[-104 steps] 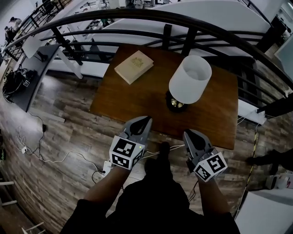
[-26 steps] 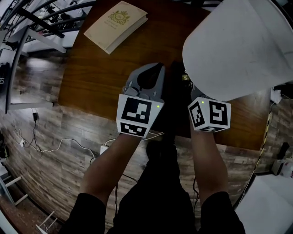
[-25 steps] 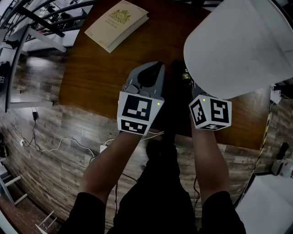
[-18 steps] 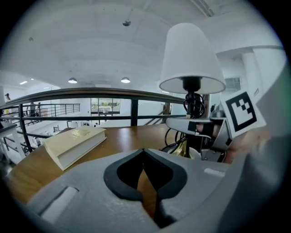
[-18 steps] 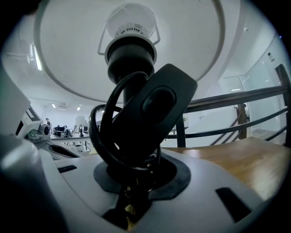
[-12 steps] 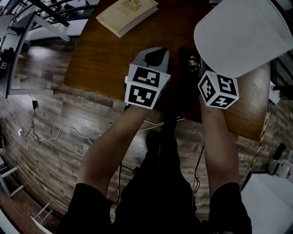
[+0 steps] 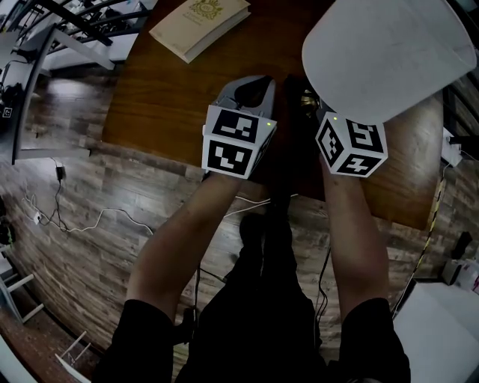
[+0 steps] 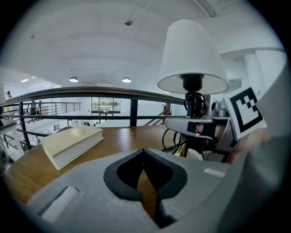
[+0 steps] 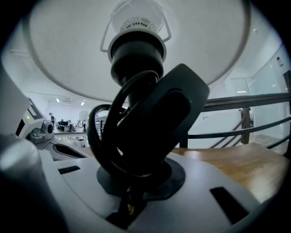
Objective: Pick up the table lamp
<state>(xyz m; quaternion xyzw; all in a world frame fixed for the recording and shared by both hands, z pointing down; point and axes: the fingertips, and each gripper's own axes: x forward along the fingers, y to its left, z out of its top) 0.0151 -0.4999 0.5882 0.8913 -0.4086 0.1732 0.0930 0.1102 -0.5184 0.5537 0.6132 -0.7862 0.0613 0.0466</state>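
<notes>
The table lamp has a white shade (image 7: 389, 52) and stands on the brown wooden table (image 7: 165, 97). Black cord is wound round its dark stem (image 9: 136, 136) below the socket. My right gripper (image 7: 323, 112) reaches under the shade from the front. Its jaws (image 9: 132, 200) are closing, and their pads press on the stem and cord near the brass base (image 7: 307, 97). Just left of the lamp, my left gripper (image 7: 258, 81) hovers shut and holds nothing; its tips (image 8: 143, 152) meet. In the left gripper view the lamp (image 8: 191, 54) and the right gripper (image 8: 191, 125) show at the right.
A cream book (image 7: 198, 19) (image 8: 72, 143) lies on the table's far left. A dark railing (image 8: 91, 93) runs behind the table. Cables (image 7: 90, 224) trail across the wooden floor at the left. The table's front edge is just under my forearms.
Both grippers have moved from the table's front edge up to the lamp. Over the last second the right one has gone a little further under the shade; the left one has barely moved.
</notes>
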